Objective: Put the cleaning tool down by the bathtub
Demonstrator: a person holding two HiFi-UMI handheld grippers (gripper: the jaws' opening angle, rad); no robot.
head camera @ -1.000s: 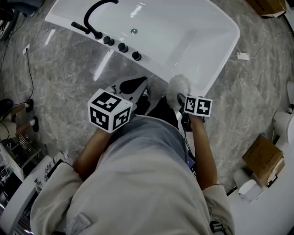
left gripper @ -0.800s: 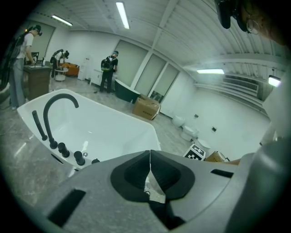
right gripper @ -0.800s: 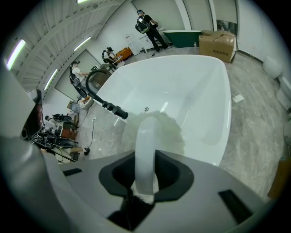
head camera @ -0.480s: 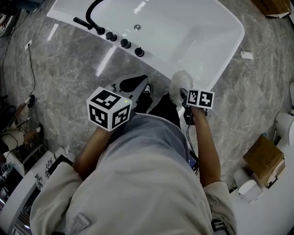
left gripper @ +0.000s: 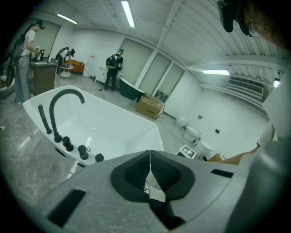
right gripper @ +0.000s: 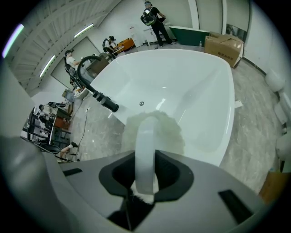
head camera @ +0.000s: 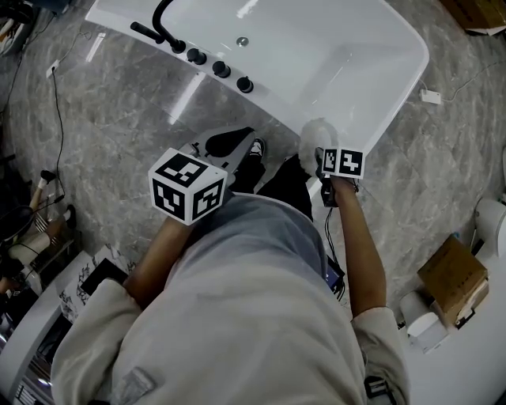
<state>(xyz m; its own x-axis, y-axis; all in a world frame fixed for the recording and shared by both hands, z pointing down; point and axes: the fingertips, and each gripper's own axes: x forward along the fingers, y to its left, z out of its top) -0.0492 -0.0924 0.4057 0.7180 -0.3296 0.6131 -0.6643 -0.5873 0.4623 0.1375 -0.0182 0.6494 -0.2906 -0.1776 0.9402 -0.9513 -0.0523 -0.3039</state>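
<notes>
**Tool held beside the tub's near rim**

The right gripper (right gripper: 145, 155) has its fingers closed part-way on the cleaning tool (right gripper: 147, 135). They press on either side of its smooth white handle. The handle runs forward from between them to a fluffy white head. In the right gripper view that head lies in front of the tub (head camera: 332, 63), over its near wall. In the head view the head shows as a pale tuft just beside the tub's outer rim, above the grey marble floor (head camera: 118, 111). Whether the tuft touches the rim or the floor cannot be told. The marker cube (head camera: 341, 162) of the right gripper sits just behind the tuft, at the end of the person's outstretched right arm.

The left gripper (left gripper: 150, 154) has its fingers shut tip to tip with nothing between them. Only a sliver of floor shows through the gap lower down. It is held lower in the head view, over the floor and well apart from the tool. Its own cube (head camera: 188, 187) is turned up toward the camera.

The tub is white. A black arched faucet (head camera: 162, 16) and a row of black knobs (head camera: 221, 70) stand on its left rim. A shoe (head camera: 256, 148) shows on the floor between the grippers. A cardboard box (head camera: 451, 277) lies on the floor to the right.
</notes>
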